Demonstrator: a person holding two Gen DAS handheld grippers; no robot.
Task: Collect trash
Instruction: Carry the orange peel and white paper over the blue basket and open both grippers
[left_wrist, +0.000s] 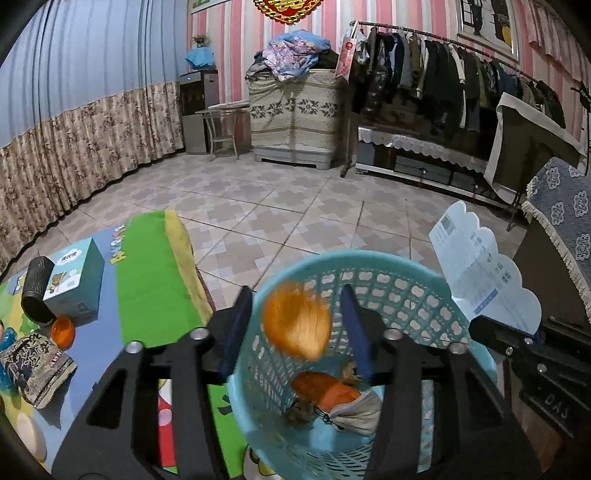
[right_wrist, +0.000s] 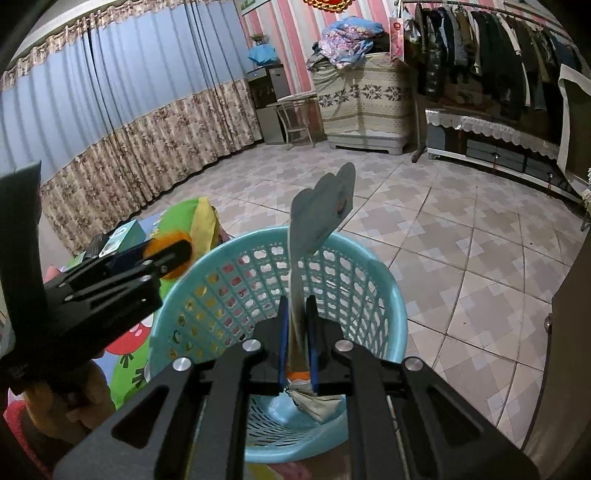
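A teal plastic basket (left_wrist: 424, 295) stands on the floor beside the play mat and also shows in the right wrist view (right_wrist: 384, 288). My left gripper (left_wrist: 295, 325) is open over its rim. A blurred orange peel (left_wrist: 295, 325) is in mid-air between the fingers, above the basket. An orange wrapper (left_wrist: 328, 391) and a grey pouch (left_wrist: 358, 411) lie in the basket. My right gripper (right_wrist: 297, 325) is shut on a pale blue cloud-edged card (right_wrist: 321, 210), held upright over the basket. The card also shows in the left wrist view (left_wrist: 480, 273).
On the colourful play mat (left_wrist: 147, 273) at the left lie a teal box (left_wrist: 75, 280), a black cylinder (left_wrist: 37, 291), an orange lid (left_wrist: 62, 331) and a dark snack packet (left_wrist: 33, 369). Tiled floor (left_wrist: 295, 206) lies beyond. A draped cabinet (left_wrist: 561, 236) stands at the right.
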